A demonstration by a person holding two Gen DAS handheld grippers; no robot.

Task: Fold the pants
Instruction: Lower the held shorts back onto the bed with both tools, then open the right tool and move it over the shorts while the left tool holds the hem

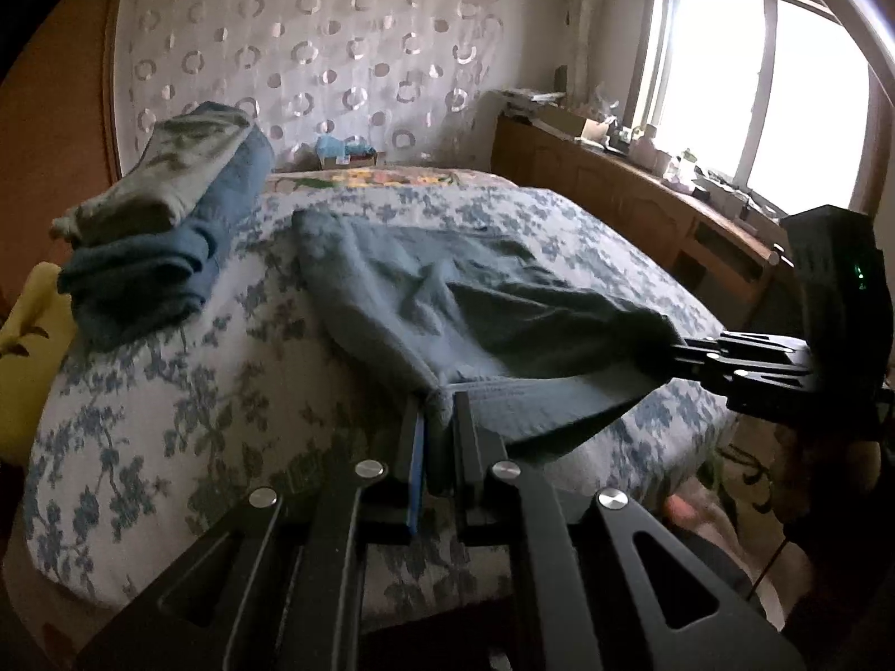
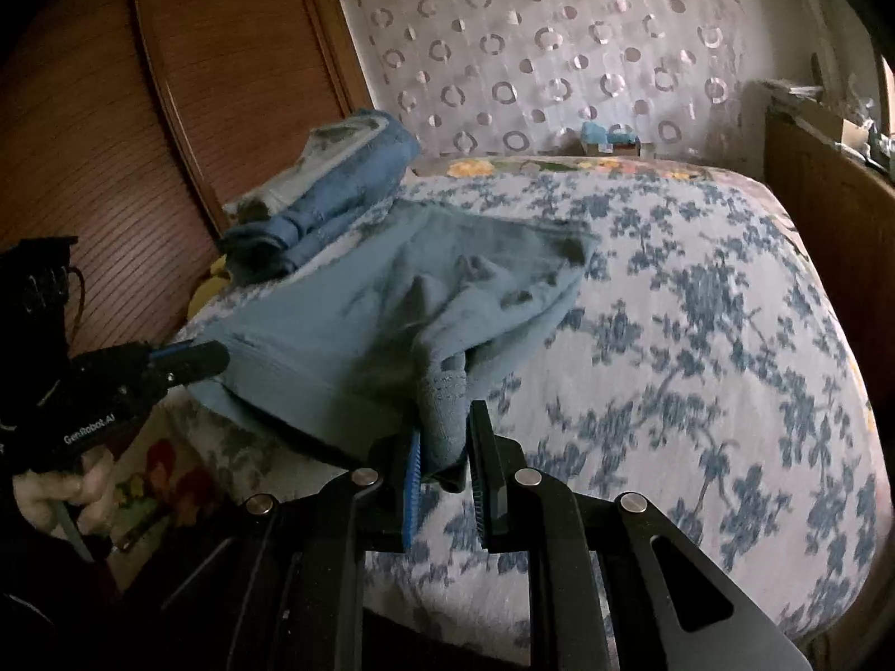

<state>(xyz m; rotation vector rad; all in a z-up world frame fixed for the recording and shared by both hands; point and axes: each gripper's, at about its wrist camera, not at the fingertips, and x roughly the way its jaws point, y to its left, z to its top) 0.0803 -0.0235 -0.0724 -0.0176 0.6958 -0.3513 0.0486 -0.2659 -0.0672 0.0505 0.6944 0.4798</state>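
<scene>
Closest to each camera are two black grippers, one per hand, and both are pinching the same single pair of blue-grey pants [image 1: 447, 285]. From the left wrist view, the left gripper [image 1: 439, 419] has its fingers pressed nearly together on a bunched corner of the cloth at the near edge of the bed. The right gripper [image 1: 679, 349] comes in from the right of that view, and its tips bite the other near corner of the cloth. Between the two grippers the hem of the pants hangs in a shallow sag just over the bed's edge.

From the right wrist view, the right gripper [image 2: 444, 436] holds a thick wad of fabric between its blue-padded fingers, which stand a little apart around it. The left gripper [image 2: 210, 360] shows at the left, clamped on its corner, with a hand [image 2: 61, 495] under it.

Beyond the grippers, the rest of the pants lies spread and wrinkled on one floral bedspread [image 1: 168, 419], reaching toward the middle of the bed.

Farther back on the left sits one stack of folded laundry [image 1: 162, 235], well apart from both grippers. Behind it hangs a curtain with ring patterns [image 1: 313, 56], and one bright window [image 1: 755, 84] is at the right.
</scene>
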